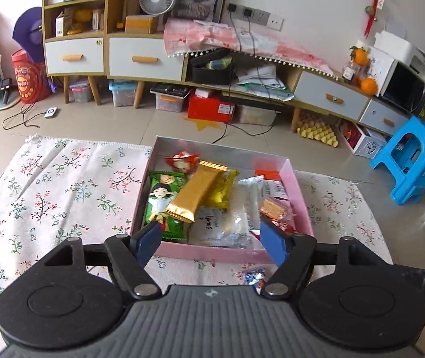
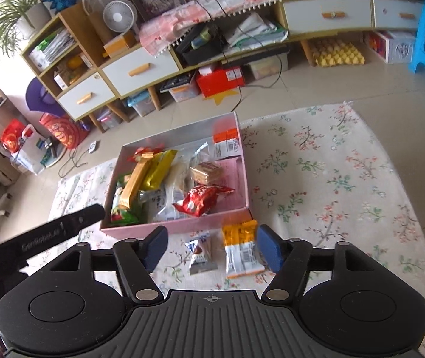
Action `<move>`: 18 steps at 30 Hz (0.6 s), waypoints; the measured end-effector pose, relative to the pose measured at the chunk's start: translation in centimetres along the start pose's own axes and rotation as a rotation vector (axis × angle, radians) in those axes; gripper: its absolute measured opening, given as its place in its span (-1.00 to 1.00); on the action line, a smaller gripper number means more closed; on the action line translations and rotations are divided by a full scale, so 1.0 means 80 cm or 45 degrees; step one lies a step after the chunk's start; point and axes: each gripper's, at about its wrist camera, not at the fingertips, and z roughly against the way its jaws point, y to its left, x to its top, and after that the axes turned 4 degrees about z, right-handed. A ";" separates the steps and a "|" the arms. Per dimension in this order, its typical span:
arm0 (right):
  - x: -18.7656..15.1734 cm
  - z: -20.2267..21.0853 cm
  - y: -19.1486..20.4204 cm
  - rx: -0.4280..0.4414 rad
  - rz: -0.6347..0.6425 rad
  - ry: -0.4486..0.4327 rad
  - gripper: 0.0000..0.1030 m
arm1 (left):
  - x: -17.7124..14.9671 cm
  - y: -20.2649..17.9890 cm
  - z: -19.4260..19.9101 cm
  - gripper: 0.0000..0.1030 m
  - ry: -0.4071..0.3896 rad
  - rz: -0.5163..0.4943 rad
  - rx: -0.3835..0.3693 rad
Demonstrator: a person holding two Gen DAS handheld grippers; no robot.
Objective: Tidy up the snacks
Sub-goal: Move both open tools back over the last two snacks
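A pink box (image 1: 212, 253) (image 2: 182, 222) sits on the flowered cloth and holds several snack packets: a gold bar (image 1: 196, 191) (image 2: 136, 182), a green packet (image 1: 160, 200) and a red packet (image 2: 203, 198). My left gripper (image 1: 212, 243) is open and empty, just above the box's near wall. My right gripper (image 2: 211, 246) is open and empty above two loose snacks in front of the box: an orange-and-white packet (image 2: 242, 249) and a small blue-and-white packet (image 2: 200, 253). The small packet also shows in the left wrist view (image 1: 255, 279).
The flowered cloth (image 1: 63, 194) (image 2: 331, 185) covers the surface around the box. Part of the left gripper's black body (image 2: 48, 235) reaches in at the left of the right wrist view. Cabinets, storage boxes, cables and a blue stool (image 1: 409, 161) stand beyond on the tiled floor.
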 end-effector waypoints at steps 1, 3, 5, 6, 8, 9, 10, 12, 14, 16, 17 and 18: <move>-0.004 0.003 0.000 -0.011 0.002 -0.006 0.38 | -0.001 -0.002 0.000 0.44 0.004 -0.009 0.000; -0.008 0.008 -0.001 -0.019 0.010 -0.006 0.38 | -0.004 -0.007 0.000 0.46 0.017 -0.031 0.000; -0.010 0.009 -0.002 -0.018 0.010 -0.008 0.38 | -0.009 -0.009 0.000 0.49 0.024 -0.050 -0.003; -0.012 0.009 -0.003 -0.022 0.009 -0.008 0.38 | -0.012 -0.009 0.001 0.54 0.022 -0.055 -0.006; -0.013 0.006 -0.006 -0.040 0.011 -0.001 0.46 | -0.016 -0.007 -0.002 0.60 0.029 -0.075 -0.008; -0.015 0.005 -0.006 -0.051 0.019 0.003 0.48 | -0.019 -0.007 -0.006 0.61 0.042 -0.086 0.000; -0.016 0.003 -0.006 -0.061 0.028 0.008 0.48 | -0.021 -0.006 -0.009 0.62 0.055 -0.092 0.010; -0.017 0.000 -0.008 -0.057 0.027 0.009 0.49 | -0.023 -0.001 -0.015 0.65 0.072 -0.080 0.023; -0.018 -0.001 -0.011 -0.035 0.017 0.014 0.50 | -0.026 0.005 -0.021 0.68 0.093 -0.053 0.026; -0.017 -0.004 -0.011 -0.030 0.022 0.018 0.57 | -0.028 0.010 -0.025 0.70 0.121 -0.017 0.022; -0.017 -0.005 -0.011 -0.037 0.027 0.018 0.62 | -0.028 0.012 -0.027 0.71 0.129 0.001 0.013; -0.016 -0.006 -0.012 -0.047 0.028 0.021 0.62 | -0.031 0.013 -0.027 0.71 0.137 0.014 0.005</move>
